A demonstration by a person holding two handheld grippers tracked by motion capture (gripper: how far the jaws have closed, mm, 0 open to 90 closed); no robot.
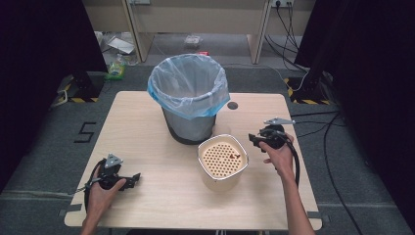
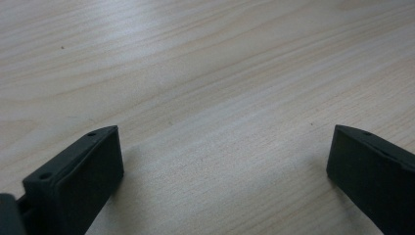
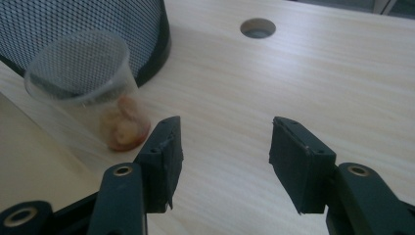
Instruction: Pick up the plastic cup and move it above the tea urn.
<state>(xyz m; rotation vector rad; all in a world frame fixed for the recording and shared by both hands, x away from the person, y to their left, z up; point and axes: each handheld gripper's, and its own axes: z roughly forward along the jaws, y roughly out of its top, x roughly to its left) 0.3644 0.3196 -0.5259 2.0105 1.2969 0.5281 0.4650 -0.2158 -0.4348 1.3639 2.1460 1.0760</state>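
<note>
A mesh bin (image 1: 190,98), lined with a clear bag (image 1: 188,83), is standing upright at the middle rear of the wooden table (image 1: 156,196) and is serving here as the landmark. Just in front of the bin and slightly right, a cream tub (image 1: 222,161) with a perforated insert is sitting upright, a small dark scrap lying on the insert. Between the bin and the tub, a clear plastic cup (image 3: 93,88) is standing touching or nearly touching the bin's wall; it is holding pinkish scraps, possibly food, though the blur is preventing a firm reading. A round cable hole (image 1: 232,105) is lying in the tabletop right of the bin. The right gripper (image 3: 222,142), held right of the tub, is pointing toward the cup with jaws spread and gripping nothing. The left gripper (image 2: 222,156), held well forward-left of the bin near the table's front edge, is resting low over bare wood, jaws wide apart and empty.
</note>
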